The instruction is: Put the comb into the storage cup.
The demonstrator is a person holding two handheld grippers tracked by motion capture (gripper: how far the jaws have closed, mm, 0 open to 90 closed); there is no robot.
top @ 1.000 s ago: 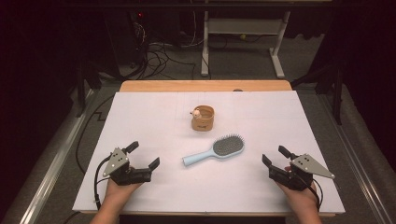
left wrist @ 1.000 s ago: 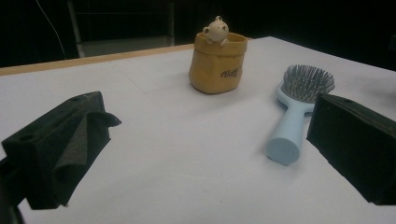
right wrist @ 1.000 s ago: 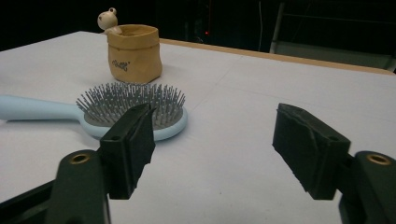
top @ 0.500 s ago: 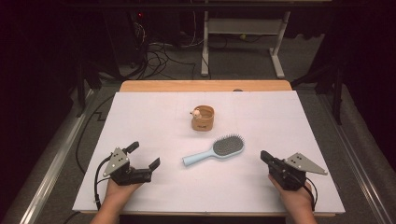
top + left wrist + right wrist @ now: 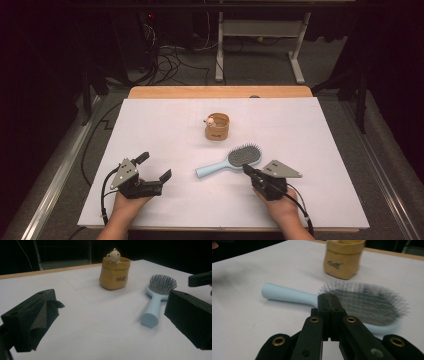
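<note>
White desk (image 5: 150, 125) carries a hairbrush (image 5: 229, 162) near its front edge, long axis left-right, bristle head just beyond the right gripper (image 5: 248, 171), whose closed jaws hold nothing; left gripper (image 5: 154, 168) gapes, farther away.

The high view looks forward and down over the white table (image 5: 165, 125). Both gripper views sit low and close, sharing the light-blue hairbrush (image 5: 156, 298) and tan pouch (image 5: 344, 260).

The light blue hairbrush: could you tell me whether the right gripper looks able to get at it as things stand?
Probably yes. The right gripper sits just beside the light blue hairbrush, with nothing between them, but its jaws are shut and would need to open to take the brush.
</note>
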